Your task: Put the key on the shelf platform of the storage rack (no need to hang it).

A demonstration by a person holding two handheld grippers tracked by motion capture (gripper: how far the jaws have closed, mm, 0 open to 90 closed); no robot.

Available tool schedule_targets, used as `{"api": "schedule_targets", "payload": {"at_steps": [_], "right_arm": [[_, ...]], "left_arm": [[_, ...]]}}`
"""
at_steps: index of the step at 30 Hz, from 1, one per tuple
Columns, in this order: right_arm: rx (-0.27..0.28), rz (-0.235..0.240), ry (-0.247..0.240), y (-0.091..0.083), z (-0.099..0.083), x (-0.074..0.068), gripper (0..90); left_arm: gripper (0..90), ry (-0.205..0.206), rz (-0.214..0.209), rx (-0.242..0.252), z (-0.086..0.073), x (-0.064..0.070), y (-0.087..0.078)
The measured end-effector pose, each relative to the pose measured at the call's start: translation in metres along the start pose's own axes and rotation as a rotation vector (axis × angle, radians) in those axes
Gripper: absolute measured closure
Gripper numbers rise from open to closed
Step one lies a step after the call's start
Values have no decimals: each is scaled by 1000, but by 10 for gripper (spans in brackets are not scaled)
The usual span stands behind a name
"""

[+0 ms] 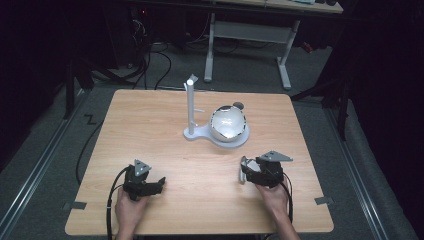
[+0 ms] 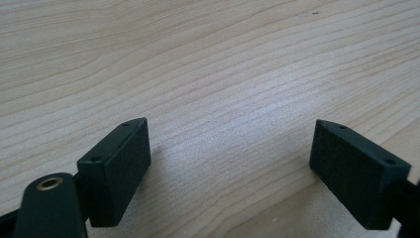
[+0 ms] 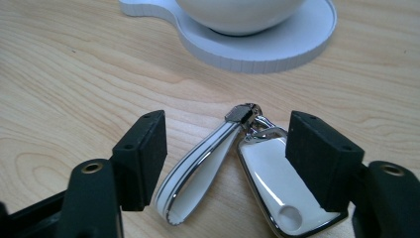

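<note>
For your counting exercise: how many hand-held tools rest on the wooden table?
2: the left tool near the table's front left, open over bare wood; the right tool front right, open around a white key fob.

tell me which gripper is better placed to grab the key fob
Right. The right gripper is open with the white key fob and its strap lying between its jaws. The left gripper is open over bare table.

Key fob [image 3: 277,193] lies on table [image 1: 165,165], before stand [image 1: 215,135] holding bowl [image 1: 228,123].
</note>
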State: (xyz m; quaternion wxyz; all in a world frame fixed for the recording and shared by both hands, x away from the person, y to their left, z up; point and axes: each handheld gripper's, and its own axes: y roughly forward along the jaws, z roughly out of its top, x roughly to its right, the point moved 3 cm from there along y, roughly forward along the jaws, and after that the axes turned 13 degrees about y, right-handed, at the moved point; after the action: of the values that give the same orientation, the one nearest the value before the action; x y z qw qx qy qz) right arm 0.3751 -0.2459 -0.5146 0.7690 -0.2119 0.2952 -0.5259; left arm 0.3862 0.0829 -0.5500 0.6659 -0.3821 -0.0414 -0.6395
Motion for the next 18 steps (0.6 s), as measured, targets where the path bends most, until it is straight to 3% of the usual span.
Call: {"api": "schedule_targets", "payload": {"at_steps": [6,18], "right_arm": [[-24,-21,28,15,1,10,264],[-73,-43,30,32,10,15,209]], "left_arm": [[164,-2,1,0,0,0,0],[165,-1,1,1,0,0,0]]}}
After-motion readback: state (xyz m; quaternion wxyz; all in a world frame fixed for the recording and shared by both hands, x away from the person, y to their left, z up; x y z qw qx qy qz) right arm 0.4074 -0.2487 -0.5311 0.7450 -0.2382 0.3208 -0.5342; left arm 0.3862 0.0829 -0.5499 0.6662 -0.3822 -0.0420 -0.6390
